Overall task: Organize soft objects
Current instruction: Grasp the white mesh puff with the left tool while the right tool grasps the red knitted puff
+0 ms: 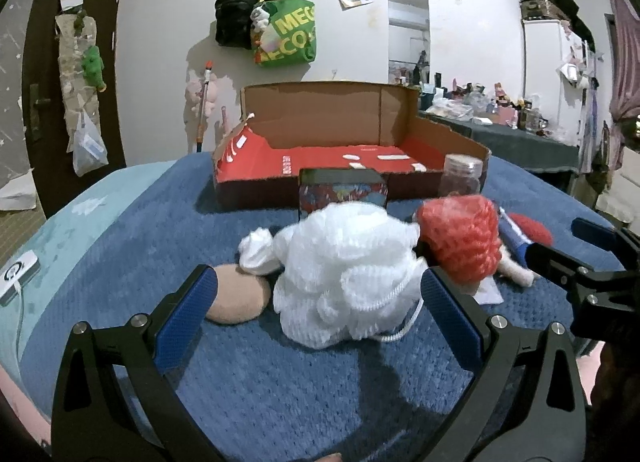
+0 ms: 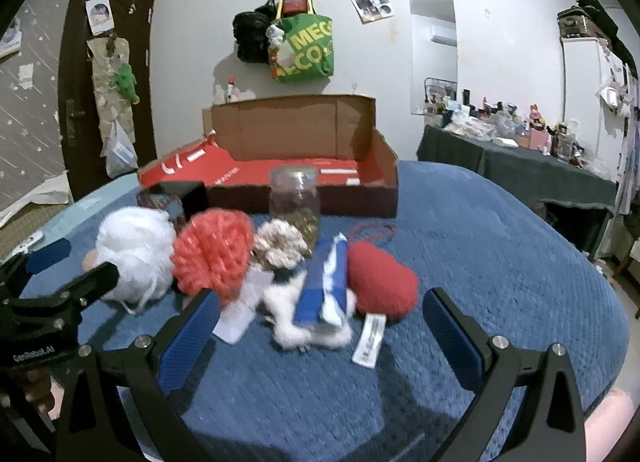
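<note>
White mesh bath pouf [image 1: 344, 282] on the blue bedspread [image 1: 280, 382], just before the left claw [image 1: 320, 302], jaws spread and empty: light, springy, best pinched through its bulk; right claw [image 2: 320, 314] likewise spread

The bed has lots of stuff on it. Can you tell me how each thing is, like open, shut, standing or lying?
cardboard box: open, no soft things inside.
jar: upright, lid on.
white pouf: lying on the bed, not held.
red pouf: lying beside the white one.
blue box: tipped over on fluffy things.
left gripper: open.
right gripper: open.
</note>
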{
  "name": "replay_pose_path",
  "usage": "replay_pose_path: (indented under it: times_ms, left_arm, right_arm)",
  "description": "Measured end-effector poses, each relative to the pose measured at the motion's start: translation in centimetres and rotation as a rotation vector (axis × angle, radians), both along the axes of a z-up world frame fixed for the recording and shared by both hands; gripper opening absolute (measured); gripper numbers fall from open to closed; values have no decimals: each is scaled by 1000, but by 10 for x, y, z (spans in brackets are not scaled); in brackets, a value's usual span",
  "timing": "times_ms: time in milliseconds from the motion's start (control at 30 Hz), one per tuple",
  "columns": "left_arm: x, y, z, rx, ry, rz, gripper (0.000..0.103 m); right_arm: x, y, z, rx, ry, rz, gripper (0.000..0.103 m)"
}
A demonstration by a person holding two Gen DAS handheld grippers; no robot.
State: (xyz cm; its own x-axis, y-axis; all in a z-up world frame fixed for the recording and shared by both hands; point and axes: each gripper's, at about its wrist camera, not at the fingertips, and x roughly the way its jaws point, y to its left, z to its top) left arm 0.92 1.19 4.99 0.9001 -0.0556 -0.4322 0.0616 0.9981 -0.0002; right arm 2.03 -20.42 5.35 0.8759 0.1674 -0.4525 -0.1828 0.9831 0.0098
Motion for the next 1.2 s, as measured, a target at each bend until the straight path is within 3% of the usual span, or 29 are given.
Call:
replay_pose_path:
  times_ms: [267,400,533,733,800,867,900,1000,1200]
  left_arm:
    - [14,3,11,-19,35,-92,103]
    - [22,1,11,-13,55,-131,94]
    - [32,-1,7,0,91,-163,90]
    - [38,-4,-4,-6,134,-213,72]
    - [38,-5,-6,-7,137,-224,63]
    - [37,-4,-6,-10,135,-226,57]
    - [35,-4,-6,-9,130,-228,52]
    - [30,-4,-2,-5,112,-230,44]
    - [26,-3,7,-15,96,-235,34]
  right_arm:
    - [18,9,19,78,17,133,103]
    - [30,13,22,115,39,191,103]
    - [44,20,22,129,72,242,93]
    - [57,31,9,118,145,312,78]
    - [59,32,5,140,171,343,70]
    - [62,33,0,160,208,380,50]
    - [61,35,-1,167,216,395,50]
    - [50,39,3,115,153,389,41]
    - [41,40,11,104,106,384,38]
